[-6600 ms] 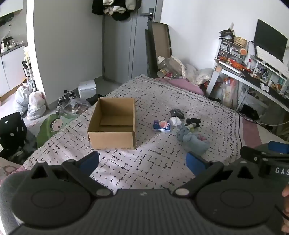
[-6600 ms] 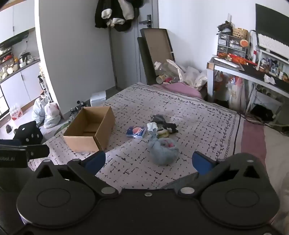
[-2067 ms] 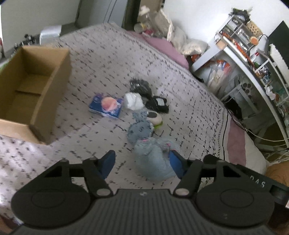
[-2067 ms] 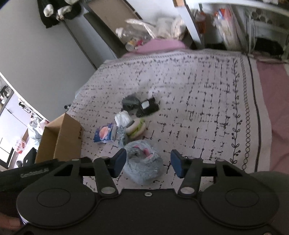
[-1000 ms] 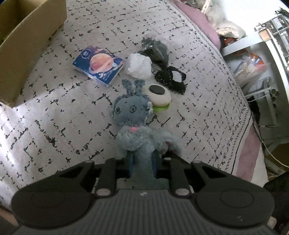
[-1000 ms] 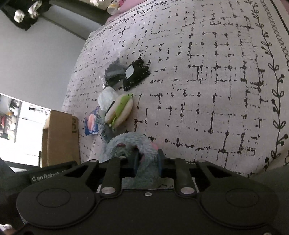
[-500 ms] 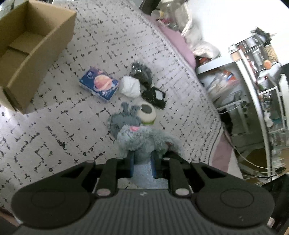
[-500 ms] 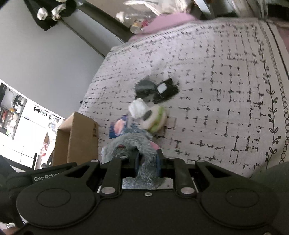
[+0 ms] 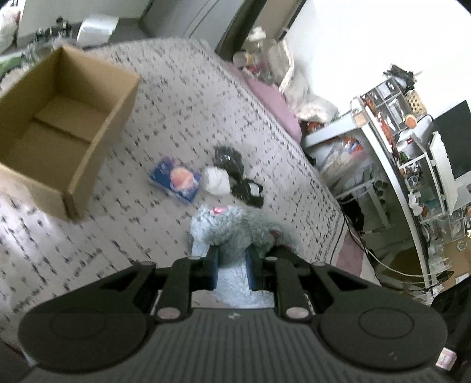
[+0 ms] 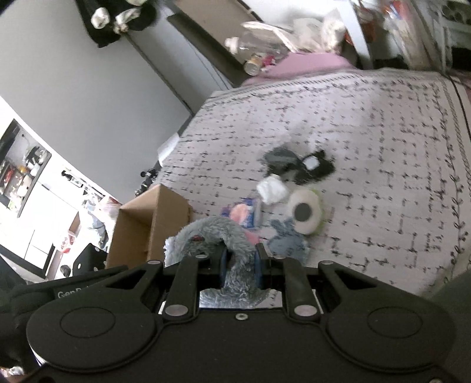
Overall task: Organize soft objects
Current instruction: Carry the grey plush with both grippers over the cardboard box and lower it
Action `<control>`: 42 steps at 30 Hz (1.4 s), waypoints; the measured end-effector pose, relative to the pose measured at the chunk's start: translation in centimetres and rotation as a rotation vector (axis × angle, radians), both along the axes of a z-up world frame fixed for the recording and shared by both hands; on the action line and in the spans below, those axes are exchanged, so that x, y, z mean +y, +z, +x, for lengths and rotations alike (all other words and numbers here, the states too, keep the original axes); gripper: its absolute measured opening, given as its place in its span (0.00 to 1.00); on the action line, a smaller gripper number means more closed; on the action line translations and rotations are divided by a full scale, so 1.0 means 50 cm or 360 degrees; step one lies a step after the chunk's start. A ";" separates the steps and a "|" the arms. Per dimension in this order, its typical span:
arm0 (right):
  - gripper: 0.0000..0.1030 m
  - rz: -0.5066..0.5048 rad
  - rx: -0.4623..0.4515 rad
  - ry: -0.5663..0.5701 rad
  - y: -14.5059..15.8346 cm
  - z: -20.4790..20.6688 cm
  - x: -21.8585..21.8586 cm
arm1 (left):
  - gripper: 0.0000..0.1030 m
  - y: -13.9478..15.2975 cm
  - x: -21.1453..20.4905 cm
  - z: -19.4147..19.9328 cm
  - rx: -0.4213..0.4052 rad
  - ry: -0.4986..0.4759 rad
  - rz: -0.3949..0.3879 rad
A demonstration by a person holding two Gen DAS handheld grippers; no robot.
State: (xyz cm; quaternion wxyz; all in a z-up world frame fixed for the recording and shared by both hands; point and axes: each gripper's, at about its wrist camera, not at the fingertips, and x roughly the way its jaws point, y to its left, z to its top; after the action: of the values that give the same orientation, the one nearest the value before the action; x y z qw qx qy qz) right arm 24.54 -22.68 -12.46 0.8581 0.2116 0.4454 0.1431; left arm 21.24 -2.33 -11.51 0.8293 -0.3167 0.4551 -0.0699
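A fluffy grey plush toy [image 9: 235, 227] with pink spots is held up off the bed between both grippers. My left gripper [image 9: 232, 265] is shut on one side of it. My right gripper [image 10: 240, 265] is shut on the other side [image 10: 212, 235]. An open, empty cardboard box [image 9: 59, 117] sits on the bed to the left; it also shows in the right wrist view [image 10: 147, 224]. On the bed lie a small blue-grey plush [image 10: 288, 241], a green-and-white round soft toy [image 10: 306, 210], a white soft lump [image 9: 217, 179], black soft pieces [image 9: 244, 188] and a blue packet [image 9: 176, 178].
The bed cover [image 9: 176, 88] is pale with black dashes. A cluttered white desk and shelves [image 9: 412, 153] stand at the right. Bags and bottles [image 9: 265, 59] lie past the bed's far end. A door with hanging clothes [image 10: 123, 17] is behind.
Both grippers closed on the grey plush about a second ago and have lifted it off the bed. The view has swung up and left, bringing the box closer.
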 end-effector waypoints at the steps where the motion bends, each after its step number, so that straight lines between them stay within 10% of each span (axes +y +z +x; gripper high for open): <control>1: 0.18 -0.0007 -0.0013 0.0009 0.005 -0.001 0.010 | 0.17 0.003 0.009 -0.002 -0.0008 0.0014 -0.0003; 42: 0.18 -0.0015 -0.0045 0.0393 -0.013 0.089 0.412 | 0.18 -0.036 0.391 0.010 0.0022 0.0507 -0.0026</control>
State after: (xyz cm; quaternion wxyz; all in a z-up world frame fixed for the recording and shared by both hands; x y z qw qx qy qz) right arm 28.97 -2.08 -13.09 0.8411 0.1490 0.4566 0.2487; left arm 21.75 17.23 -13.29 0.8241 -0.3921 0.4043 0.0611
